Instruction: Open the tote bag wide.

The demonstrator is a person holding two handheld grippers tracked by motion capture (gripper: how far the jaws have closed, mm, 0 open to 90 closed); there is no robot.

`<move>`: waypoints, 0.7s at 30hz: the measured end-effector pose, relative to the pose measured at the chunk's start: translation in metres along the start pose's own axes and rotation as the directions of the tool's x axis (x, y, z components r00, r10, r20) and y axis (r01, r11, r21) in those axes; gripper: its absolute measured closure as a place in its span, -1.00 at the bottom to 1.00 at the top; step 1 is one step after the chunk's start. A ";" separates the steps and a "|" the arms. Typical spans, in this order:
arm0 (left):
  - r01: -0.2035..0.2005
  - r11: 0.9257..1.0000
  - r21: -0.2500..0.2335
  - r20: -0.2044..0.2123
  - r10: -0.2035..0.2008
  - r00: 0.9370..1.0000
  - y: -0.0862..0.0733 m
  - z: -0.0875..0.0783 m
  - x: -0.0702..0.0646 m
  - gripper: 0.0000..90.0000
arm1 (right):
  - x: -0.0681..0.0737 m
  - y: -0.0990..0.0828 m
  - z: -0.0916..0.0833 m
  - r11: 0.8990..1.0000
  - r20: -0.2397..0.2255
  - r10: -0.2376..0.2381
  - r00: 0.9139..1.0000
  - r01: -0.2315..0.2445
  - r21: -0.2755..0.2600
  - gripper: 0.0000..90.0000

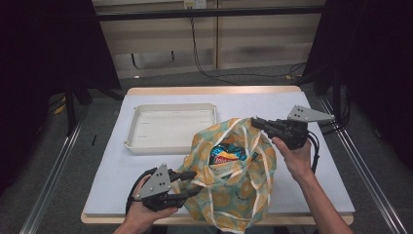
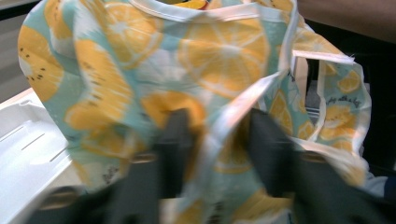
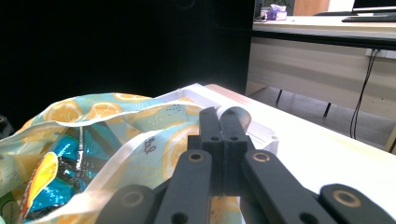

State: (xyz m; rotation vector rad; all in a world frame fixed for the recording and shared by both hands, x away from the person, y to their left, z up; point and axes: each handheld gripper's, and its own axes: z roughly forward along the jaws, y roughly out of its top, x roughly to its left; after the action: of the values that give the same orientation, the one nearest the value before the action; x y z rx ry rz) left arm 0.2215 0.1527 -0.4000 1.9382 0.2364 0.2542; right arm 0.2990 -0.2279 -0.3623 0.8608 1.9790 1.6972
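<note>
Lemon-print fabric bag (image 1: 234, 180) sits at lower centre; right gripper (image 1: 257, 123) pinches its white handle (image 3: 233, 113), left gripper (image 1: 191, 184) is spread astride its edge.

bag (image 1: 234, 180): open, snack packet (image 1: 228, 155) inside | tray (image 1: 170, 126): beside | right tongs (image 1: 256, 123): pinching strap

A white tray (image 1: 170, 127) lies on the table (image 1: 311, 170), left of centre towards the far side. Black cables (image 1: 229, 74) trail across the floor beyond.

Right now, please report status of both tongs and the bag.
Right tongs shut on bag strap. Left tongs apart around bag fabric. Snack packet inside. Tray behind, nothing blocking.
</note>
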 end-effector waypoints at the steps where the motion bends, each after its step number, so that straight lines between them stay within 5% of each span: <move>1: 0.024 0.999 -0.026 0.020 -0.023 1.000 0.002 -0.003 0.002 0.61 | 0.000 0.000 0.000 1.000 -0.003 -0.003 1.000 0.003 -0.001 1.00; 2: 0.028 0.999 -0.031 0.027 -0.027 0.999 0.004 -0.006 0.004 0.79 | 0.001 0.001 -0.001 1.000 -0.003 -0.005 1.000 0.005 -0.001 1.00; 7: 0.060 0.992 -0.108 0.046 -0.056 0.997 0.018 -0.027 0.012 0.93 | 0.002 0.003 -0.007 1.000 0.001 -0.016 1.000 0.016 -0.012 1.00; 13: 0.110 0.981 -0.160 -0.013 -0.114 0.993 0.030 -0.033 0.036 0.98 | 0.000 0.009 -0.014 0.999 0.013 -0.015 1.000 0.015 -0.032 1.00; 16: 0.171 0.965 -0.199 -0.045 -0.183 0.982 0.033 -0.038 0.061 0.99 | -0.005 0.011 -0.016 0.999 0.031 -0.008 0.999 0.009 -0.038 1.00; 18: 0.177 0.961 -0.211 -0.069 -0.195 0.978 0.032 -0.039 0.068 0.99 | -0.007 0.011 -0.016 0.999 0.031 -0.005 1.000 0.006 -0.045 1.00; 21: 0.223 0.951 -0.213 -0.136 -0.255 0.957 0.024 -0.039 0.088 1.00 | -0.015 0.009 -0.014 0.999 0.057 0.011 0.998 -0.009 -0.042 1.00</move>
State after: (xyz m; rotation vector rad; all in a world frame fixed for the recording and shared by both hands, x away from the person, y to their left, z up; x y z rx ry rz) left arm 0.2952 0.2035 -0.3573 1.6761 0.5324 0.2638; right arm 0.3030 -0.2479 -0.3528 0.8961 1.8985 1.6941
